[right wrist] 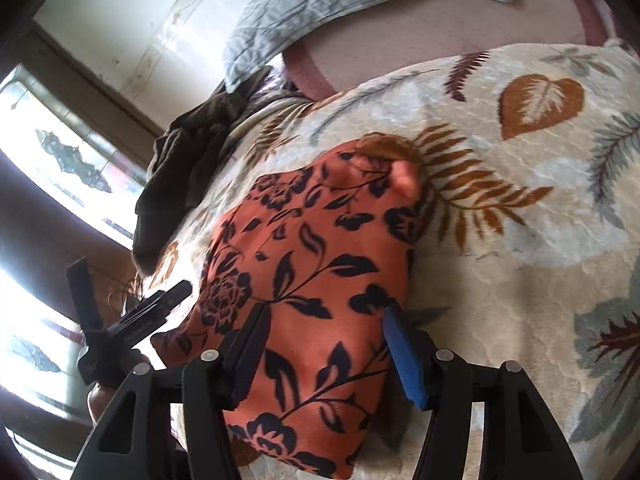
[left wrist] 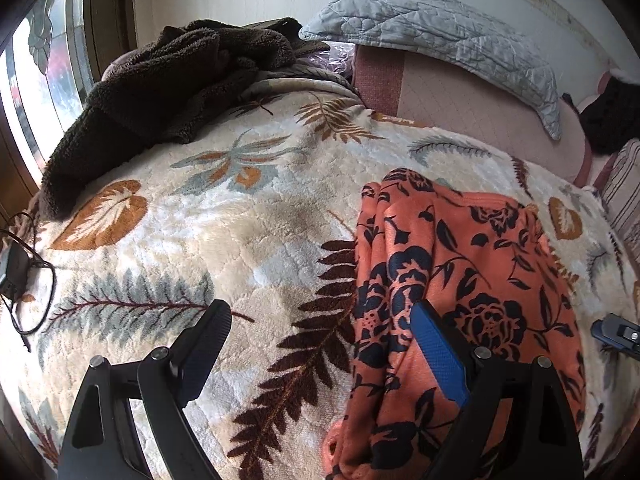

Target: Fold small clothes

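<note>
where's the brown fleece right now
In the left wrist view the brown fleece lies bunched at the bed's far left corner, beside the window.

So the orange garment (left wrist: 460, 280) is a soft fleecy piece, coral-orange with a dark navy rose and leaf print. It's lying on the leaf-patterned blanket (left wrist: 240, 220), already folded over into a roughly rectangular bundle. The left side is bunched in long ridges, the top layer is fairly smooth, and a rolled hem shows at its near end.
</note>
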Demonstrator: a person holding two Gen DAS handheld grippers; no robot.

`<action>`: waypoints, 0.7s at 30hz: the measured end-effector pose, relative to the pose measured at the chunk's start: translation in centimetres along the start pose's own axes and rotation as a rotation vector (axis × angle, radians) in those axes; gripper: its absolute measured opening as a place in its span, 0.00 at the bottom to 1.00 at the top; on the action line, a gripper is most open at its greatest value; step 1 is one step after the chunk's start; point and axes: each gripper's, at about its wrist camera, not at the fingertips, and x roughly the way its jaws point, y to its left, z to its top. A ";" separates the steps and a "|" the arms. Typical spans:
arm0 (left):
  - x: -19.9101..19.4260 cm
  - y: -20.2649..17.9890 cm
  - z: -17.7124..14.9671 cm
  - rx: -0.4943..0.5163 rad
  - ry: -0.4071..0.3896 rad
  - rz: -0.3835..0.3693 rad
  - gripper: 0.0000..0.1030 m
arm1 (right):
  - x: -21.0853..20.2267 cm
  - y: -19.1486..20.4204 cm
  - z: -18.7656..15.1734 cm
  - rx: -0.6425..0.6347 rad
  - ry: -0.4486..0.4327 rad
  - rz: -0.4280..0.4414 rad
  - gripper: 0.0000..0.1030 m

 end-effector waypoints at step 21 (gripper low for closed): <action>5.4 1.6 -1.4 -0.331 0.391 -0.530 0.89 | 4.3 -6.7 -0.7 0.345 0.181 0.210 0.75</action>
